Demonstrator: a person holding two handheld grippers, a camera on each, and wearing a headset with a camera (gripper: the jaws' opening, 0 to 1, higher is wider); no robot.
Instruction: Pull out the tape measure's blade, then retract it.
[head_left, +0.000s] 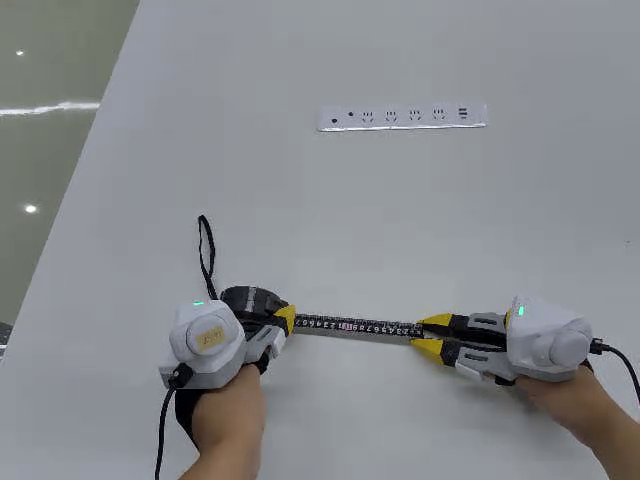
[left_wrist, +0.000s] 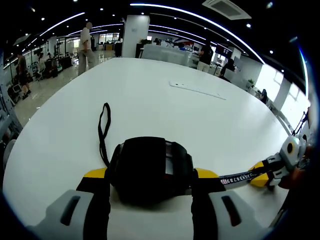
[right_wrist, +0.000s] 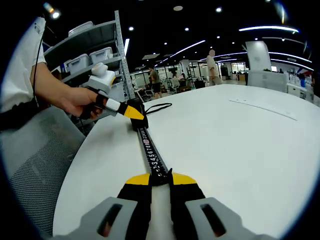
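Two grippers share the work: the left gripper (left_wrist: 150, 176) has its fingers closed on the black case of the tape measure (left_wrist: 150, 167), one finger at each side, and the right gripper (right_wrist: 160, 179) has its fingers pinched on the end of the blade (right_wrist: 149, 147). The case rests on the white counter (head_left: 400, 220) at the near left, with its strap (head_left: 206, 255) lying toward the far side. The blade runs from it to the right, low over the counter, and a short part of it is out. I judge that the pulling-out is the step in hand. To do it well, the left fingers should hold the case firmly down and not let it turn. The right ones should draw the tip straight to the right, in line with the mouth of the case, slowly, so the blade does not twist or slip from the pinch. A power strip (head_left: 403, 116) lies well apart on the far side, out of the way
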